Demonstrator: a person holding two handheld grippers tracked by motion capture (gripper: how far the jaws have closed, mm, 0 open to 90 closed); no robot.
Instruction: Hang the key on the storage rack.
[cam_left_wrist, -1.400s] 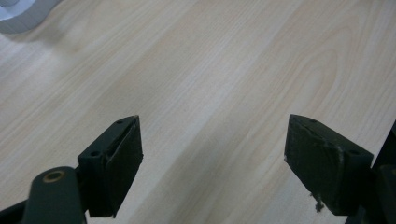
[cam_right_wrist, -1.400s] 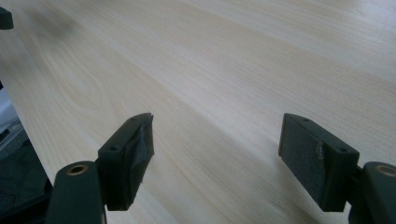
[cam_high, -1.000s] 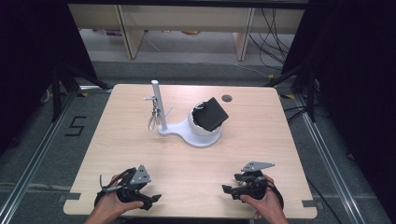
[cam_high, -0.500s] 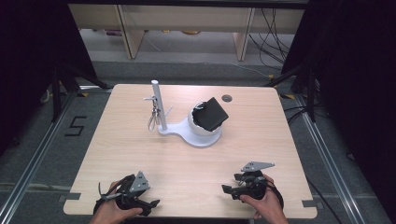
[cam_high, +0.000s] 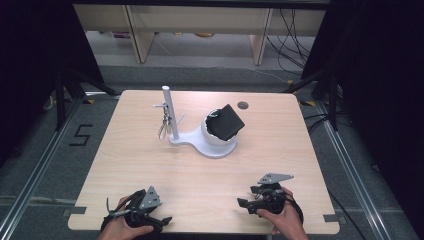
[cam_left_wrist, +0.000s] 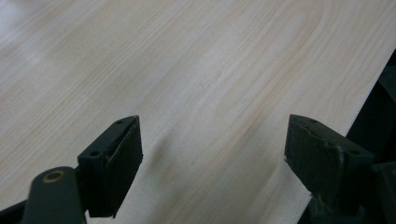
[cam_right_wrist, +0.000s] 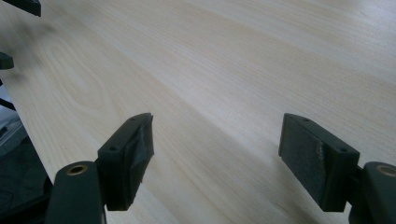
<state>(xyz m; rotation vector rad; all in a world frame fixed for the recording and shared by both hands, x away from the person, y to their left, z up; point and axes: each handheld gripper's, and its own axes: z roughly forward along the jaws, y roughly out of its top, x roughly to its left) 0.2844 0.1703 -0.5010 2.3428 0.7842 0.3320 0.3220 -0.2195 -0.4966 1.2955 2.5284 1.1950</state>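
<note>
Nearest you, your left hand (cam_high: 120, 231) holds the left gripper (cam_high: 162, 220) low over the near left corner of the light wooden table (cam_high: 125, 165). In the left gripper view its two black jaws stand wide apart with nothing but bare wood grain between them, and the table's edge runs just past the right-hand jaw. Your right hand (cam_high: 285, 220) holds the right gripper (cam_high: 246, 201) near the front right of the table, pointing toward the left one. The right gripper (cam_right_wrist: 215, 154) has its jaws spread wide too, with only tabletop between them, and the dark tips of the left gripper (cam_right_wrist: 18, 7) show at the far upper left corner of that view. Each gripper carries a grey three-cornered plate on top.

The two grippers sit well apart from each other, and both are well apart from what stands farther up the table. Past the middle, a white stand (cam_high: 187, 141) rests on the wood: a flat base with an upright white post (cam_high: 169, 112) on its left part and a rounded white cup (cam_high: 210, 136) on its right. A small metal ring or clip (cam_high: 163, 127) hangs from a short arm on the post; it is too small to tell more. A black boxy object (cam_high: 227, 121) sits tilted in the cup.

Beyond that, a round dark hole (cam_high: 243, 105) marks the table's far edge. On the floor to the left is a "5" marking (cam_high: 82, 135), and cables (cam_high: 295, 25) trail behind.
</note>
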